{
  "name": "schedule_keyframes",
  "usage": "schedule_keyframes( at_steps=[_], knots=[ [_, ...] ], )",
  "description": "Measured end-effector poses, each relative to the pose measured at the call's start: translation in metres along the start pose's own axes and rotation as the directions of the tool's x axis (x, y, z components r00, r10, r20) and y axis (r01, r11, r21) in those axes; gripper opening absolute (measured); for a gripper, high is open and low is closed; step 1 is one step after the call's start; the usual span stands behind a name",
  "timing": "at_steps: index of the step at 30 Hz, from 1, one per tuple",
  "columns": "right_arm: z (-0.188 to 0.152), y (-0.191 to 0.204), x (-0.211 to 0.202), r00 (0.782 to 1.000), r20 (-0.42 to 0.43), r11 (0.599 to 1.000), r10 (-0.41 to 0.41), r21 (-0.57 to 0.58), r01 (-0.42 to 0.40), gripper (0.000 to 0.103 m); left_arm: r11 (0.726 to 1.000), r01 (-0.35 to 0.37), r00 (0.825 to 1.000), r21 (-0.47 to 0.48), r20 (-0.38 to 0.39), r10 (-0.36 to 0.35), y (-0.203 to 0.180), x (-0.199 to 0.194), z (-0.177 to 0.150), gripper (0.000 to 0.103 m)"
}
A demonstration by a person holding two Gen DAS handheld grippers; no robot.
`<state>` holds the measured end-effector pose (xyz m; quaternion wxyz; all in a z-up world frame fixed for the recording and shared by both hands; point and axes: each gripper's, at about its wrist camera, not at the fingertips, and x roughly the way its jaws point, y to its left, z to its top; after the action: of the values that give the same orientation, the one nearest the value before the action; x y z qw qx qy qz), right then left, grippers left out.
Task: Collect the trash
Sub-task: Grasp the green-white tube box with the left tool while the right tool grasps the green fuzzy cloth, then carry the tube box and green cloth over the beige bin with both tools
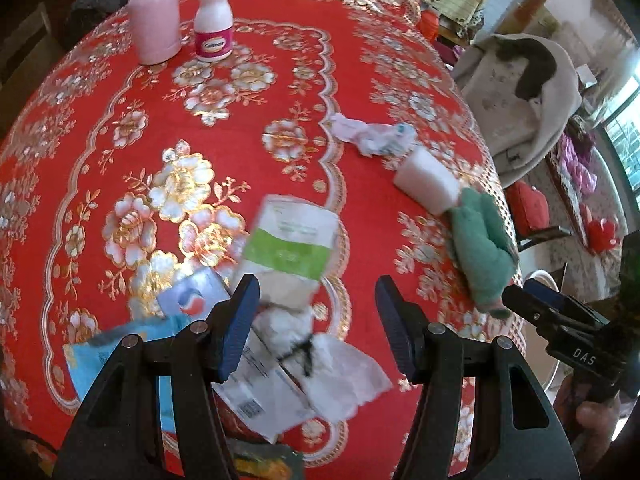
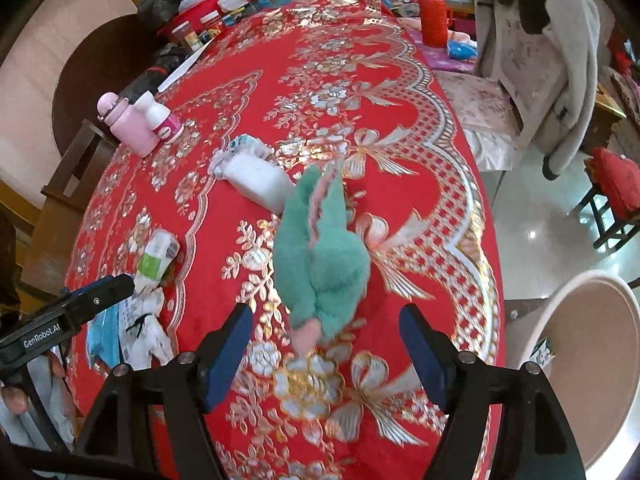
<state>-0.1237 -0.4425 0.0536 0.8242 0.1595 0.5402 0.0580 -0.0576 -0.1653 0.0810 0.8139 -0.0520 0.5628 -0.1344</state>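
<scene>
The round table (image 2: pixel 400 128), covered in a red cloth with gold and white flowers, fills both views. Its right edge curves down toward a tiled floor (image 2: pixel 532 216), and the middle of the cloth lies bare and open.

One pale bin (image 2: pixel 592 344) stands off the table's right edge, with a small carton visible inside. One chair (image 2: pixel 532 64) draped with a grey coat stands beyond that edge.

The trash sits in two groups. Near the table's left front lies a pile: a green-and-white box (image 1: pixel 294 236), a crumpled white tissue (image 1: pixel 340 368) with a dark string on it, a flat printed paper (image 1: pixel 260 396) and blue wrappers (image 1: pixel 120 356). Farther in, a crumpled white wrapper (image 1: pixel 376 136) lies just beside a white foam block (image 1: pixel 428 186).

A green plush toy (image 2: pixel 320 264) lies near the right edge, touching the foam block. One pink flask (image 1: pixel 154 20) and one white bottle (image 1: pixel 214 20) stand upright together at the far side.

The left gripper (image 1: pixel 316 316) hangs over the pile, jaws apart, gripping nothing. The right gripper (image 2: pixel 326 344) hovers over the plush toy's near end, jaws spread wide and clear of it.
</scene>
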Motion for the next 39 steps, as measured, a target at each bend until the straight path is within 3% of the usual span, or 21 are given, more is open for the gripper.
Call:
schedule_keyframes(
  at_steps=[17,23,26,27,28,31,34,39],
  knots=[
    [0.018,0.006,0.024,0.998,0.000,0.998,-0.056,0.013,0.056,0.076,0.998,-0.051,0.995,0.031,-0.082,0.054,0.015,0.049,0.019,0.059],
    [0.023,0.010,0.036,0.998,-0.007,0.998,-0.068,0.010,0.068,0.076,1.000,-0.019,0.997,0.005,-0.073,0.020,0.020,0.047,0.019,0.058],
    [0.025,0.012,0.043,0.998,-0.003,0.998,-0.066,0.006,0.066,0.075,1.000,0.005,0.998,-0.018,-0.055,-0.006,0.025,0.041,0.018,0.040],
    [0.025,0.012,0.045,0.998,-0.001,0.997,-0.071,0.007,0.071,0.072,1.000,0.007,0.999,-0.015,-0.049,-0.008,0.026,0.039,0.018,0.033],
    [0.024,0.012,0.046,0.997,0.002,0.997,-0.071,0.009,0.071,0.057,1.000,0.009,0.999,-0.012,-0.043,-0.009,0.026,0.036,0.018,0.029],
    [0.023,0.012,0.045,0.998,0.015,0.998,-0.061,0.013,0.061,0.054,0.999,0.030,0.999,-0.017,-0.022,-0.030,0.026,0.028,0.017,0.017],
    [0.020,0.013,0.040,0.998,0.024,0.998,-0.063,-0.005,0.064,0.051,0.998,0.059,0.998,-0.038,-0.012,-0.060,0.025,0.024,0.019,0.012],
    [0.014,0.013,0.021,0.997,0.058,0.999,-0.047,-0.016,0.048,0.051,0.997,0.073,0.997,0.007,0.024,-0.073,0.006,0.007,0.016,0.012]
  ],
)
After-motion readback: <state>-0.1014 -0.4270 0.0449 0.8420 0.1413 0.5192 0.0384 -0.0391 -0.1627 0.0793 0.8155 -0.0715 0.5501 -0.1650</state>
